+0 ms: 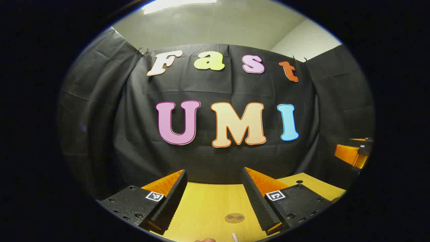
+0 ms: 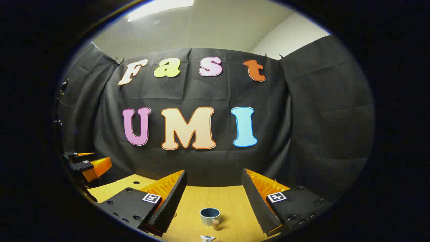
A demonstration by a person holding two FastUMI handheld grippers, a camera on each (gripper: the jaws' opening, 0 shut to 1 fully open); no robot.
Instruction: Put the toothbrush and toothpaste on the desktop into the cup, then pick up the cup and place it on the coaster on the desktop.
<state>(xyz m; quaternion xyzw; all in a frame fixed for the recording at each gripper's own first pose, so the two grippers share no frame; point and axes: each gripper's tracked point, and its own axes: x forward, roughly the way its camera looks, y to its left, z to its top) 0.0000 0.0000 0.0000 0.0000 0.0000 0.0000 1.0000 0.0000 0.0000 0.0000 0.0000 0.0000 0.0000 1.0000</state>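
Two grippers are hovering over the desktop [image 1: 205, 208], each with fingers spread apart and holding nothing: the left gripper [image 1: 215, 198] above one round coaster [image 1: 234, 217], the right gripper [image 2: 213, 198] above one cup [image 2: 210, 216] standing mid-desktop, with bare wood lying open toward the far edge. A toothpaste tip [image 2: 207, 238] is peeking in at the near edge.
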